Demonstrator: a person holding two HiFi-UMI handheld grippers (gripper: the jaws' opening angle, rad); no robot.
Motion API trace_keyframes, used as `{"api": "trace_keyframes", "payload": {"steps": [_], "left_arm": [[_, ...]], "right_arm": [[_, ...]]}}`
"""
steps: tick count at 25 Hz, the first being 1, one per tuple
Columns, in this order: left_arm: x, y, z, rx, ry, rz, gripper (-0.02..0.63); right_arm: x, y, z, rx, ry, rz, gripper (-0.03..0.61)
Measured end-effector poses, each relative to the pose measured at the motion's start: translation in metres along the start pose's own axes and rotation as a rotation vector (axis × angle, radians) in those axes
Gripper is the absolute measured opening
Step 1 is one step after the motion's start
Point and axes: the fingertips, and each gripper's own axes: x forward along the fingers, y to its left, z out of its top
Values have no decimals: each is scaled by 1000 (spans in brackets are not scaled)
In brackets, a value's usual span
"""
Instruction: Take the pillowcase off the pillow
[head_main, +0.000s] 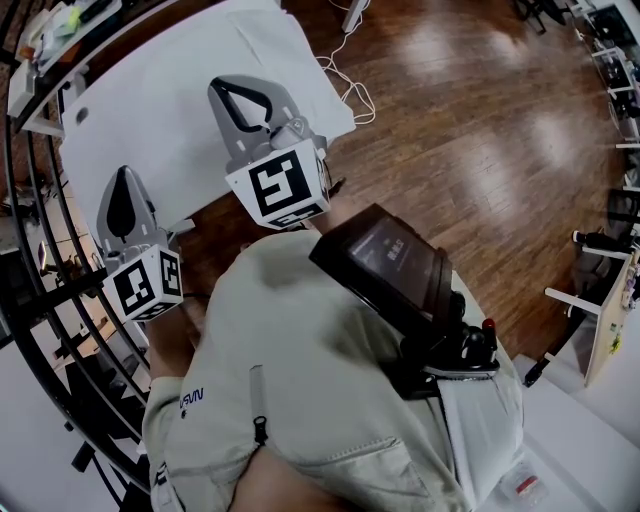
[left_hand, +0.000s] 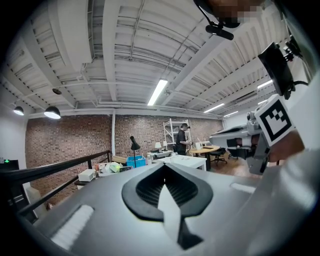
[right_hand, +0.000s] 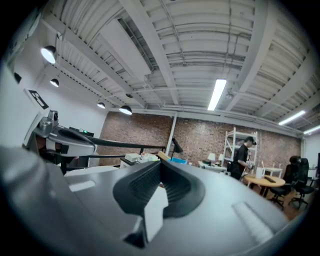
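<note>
— So where is the pillow?

— No view shows it, nor the pillowcase. Ahead, at 11 o'clock from both tools, lies the white table, its long axis running 8 to 2 o'clock, with nothing pillow-like on it. A white surface at 4 o'clock, behind the person, I cannot identify.

— And the tools?

— Both the left tool and the right tool are closed, empty and pointing level. The right one looks nearer the table.
</note>
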Motion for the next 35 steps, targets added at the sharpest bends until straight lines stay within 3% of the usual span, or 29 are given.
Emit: {"api": "trace_keyframes", "payload": {"steps": [35], "left_arm": [[1,12,2,-43,-12,24,6]], "right_arm": [[-3,3,2,29,-4,-2,3]]}}
